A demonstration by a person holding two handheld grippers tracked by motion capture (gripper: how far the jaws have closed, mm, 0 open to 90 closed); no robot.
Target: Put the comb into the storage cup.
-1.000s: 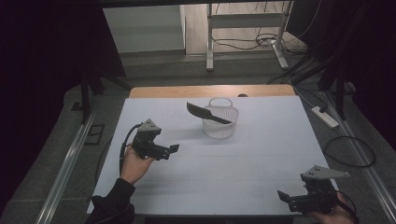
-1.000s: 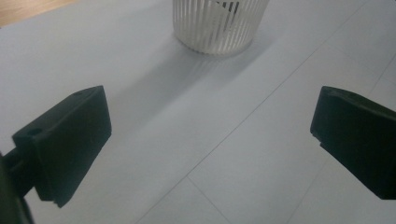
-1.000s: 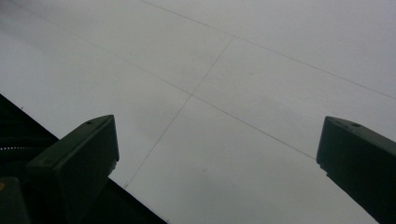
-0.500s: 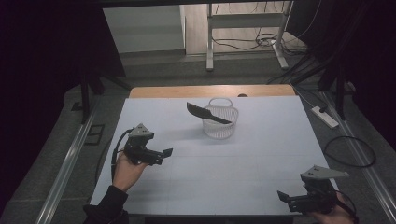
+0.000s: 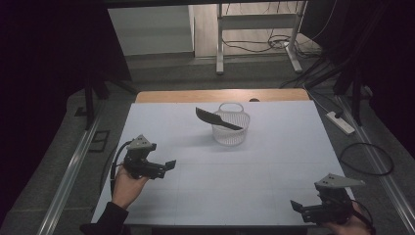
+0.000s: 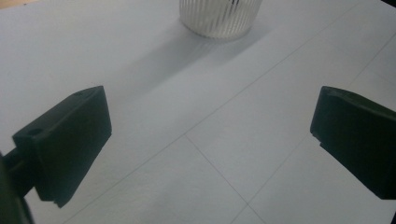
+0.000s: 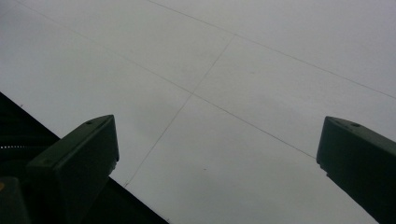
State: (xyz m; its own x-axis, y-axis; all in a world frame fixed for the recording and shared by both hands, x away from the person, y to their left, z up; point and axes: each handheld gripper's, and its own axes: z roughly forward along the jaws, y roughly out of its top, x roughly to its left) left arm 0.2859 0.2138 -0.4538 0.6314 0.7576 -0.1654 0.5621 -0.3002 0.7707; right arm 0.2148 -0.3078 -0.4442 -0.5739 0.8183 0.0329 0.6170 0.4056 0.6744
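A clear ribbed plastic basket (image 5: 230, 125) stands at the back middle of the white table (image 5: 225, 166), and a black spatula-like utensil (image 5: 218, 119) rests across its rim, sticking out to the left. The basket's lower wall (image 6: 219, 16) appears at the top of the left gripper view. My left gripper (image 5: 166, 167) hovers over the table's left side, open, nothing between its jaws, well short of the basket. My right gripper (image 5: 296, 206) sits at the front right corner, open and empty, its jaws wide over bare table near the front edge.
The table's wooden far edge (image 5: 220, 95) shows behind the white sheet. A metal frame (image 5: 254, 29) and cables lie on the floor beyond. A power strip (image 5: 341, 122) and a cable loop (image 5: 367, 159) are on the floor to the right.
My left gripper has drawn back toward the front left of the table, away from the basket. The right gripper has stayed put.
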